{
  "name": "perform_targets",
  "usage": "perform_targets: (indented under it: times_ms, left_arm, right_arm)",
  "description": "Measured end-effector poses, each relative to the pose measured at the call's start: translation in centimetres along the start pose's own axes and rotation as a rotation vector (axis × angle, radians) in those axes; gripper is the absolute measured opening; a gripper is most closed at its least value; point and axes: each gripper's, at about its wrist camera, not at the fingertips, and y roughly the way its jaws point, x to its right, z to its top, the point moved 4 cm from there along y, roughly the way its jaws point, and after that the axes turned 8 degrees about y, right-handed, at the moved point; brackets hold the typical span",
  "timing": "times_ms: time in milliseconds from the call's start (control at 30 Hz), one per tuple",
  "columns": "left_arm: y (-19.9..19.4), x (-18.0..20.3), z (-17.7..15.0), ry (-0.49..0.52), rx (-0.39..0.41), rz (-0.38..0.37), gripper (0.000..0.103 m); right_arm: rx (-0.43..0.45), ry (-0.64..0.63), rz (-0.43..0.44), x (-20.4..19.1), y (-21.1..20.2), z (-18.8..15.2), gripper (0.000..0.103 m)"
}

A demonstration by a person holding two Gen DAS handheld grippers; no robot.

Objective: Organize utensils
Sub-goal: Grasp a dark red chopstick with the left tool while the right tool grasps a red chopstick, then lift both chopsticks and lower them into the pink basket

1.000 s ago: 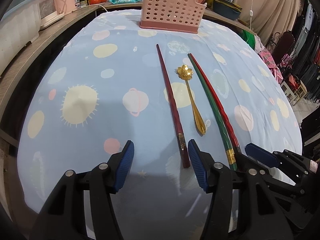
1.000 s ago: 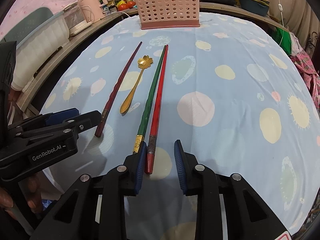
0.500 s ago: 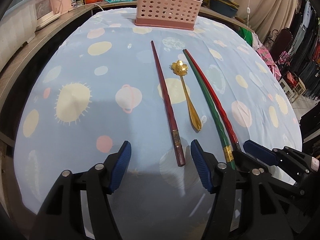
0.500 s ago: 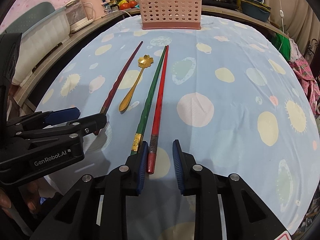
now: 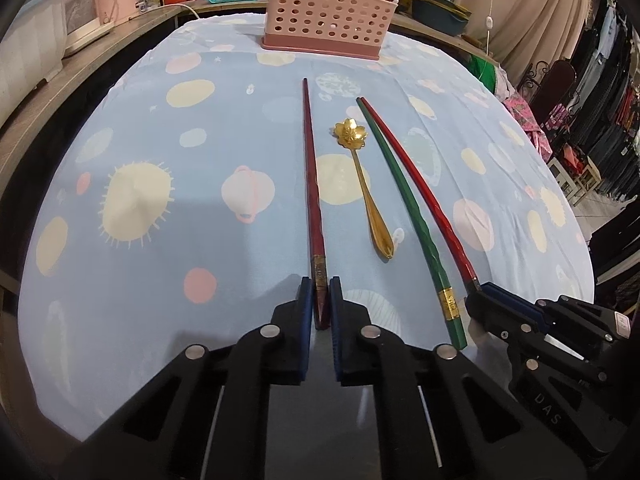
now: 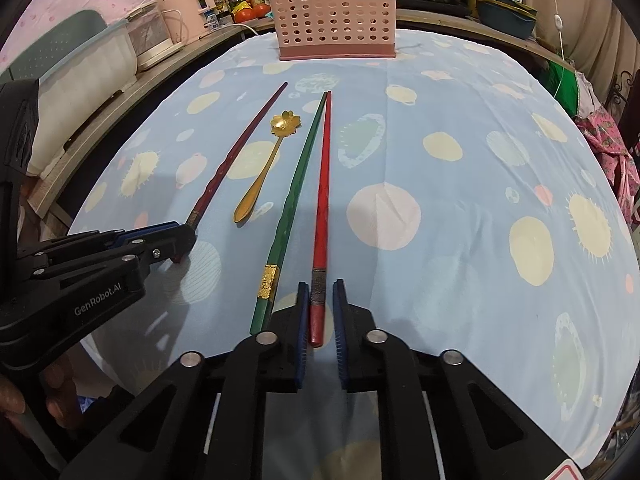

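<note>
— On the desk, what are your tongs doing now?

— I am looking along the left tongs. Their jaws have just been closing, and now they are clenching the thick end of the dark red chopstick, which is lying flat on the blue spotted cloth. The right tongs have just been closing too, and they are grasping the thick end of the bright red chopstick.

— And the other utensils?

— The green chopstick is lying just beside the bright red one, their thin tips nearly touching at the far end. The gold spoon with a flower bowl is lying between the dark red chopstick and the green one, apart from both.

— Where is the holder?

— The pink perforated basket is standing at the far edge of the desk, well apart from the utensils. In the right view I am also seeing fingers of the hand that is holding the left tongs.
</note>
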Motion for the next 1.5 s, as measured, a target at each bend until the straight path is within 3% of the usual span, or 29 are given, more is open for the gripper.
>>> perform_targets:
  times_ms: [333, 767, 1500]
  left_arm:
    - [-1.3, -0.8, 0.2, -0.025, 0.028, 0.014, 0.007]
    - [-4.6, -1.9, 2.5, -0.051, 0.112, 0.025, 0.007]
    - [-10.9, -4.3, 10.9, -0.083, 0.331, 0.053, 0.007]
  right_arm:
    - [0.013, 0.028, 0.018, 0.5, -0.5, 0.1, 0.007]
    - [0.113, 0.048, 0.015, 1.3, -3.4, 2.4, 0.007]
    - [0.367, 0.129, 0.106, 2.7, -11.1, 12.6, 0.007]
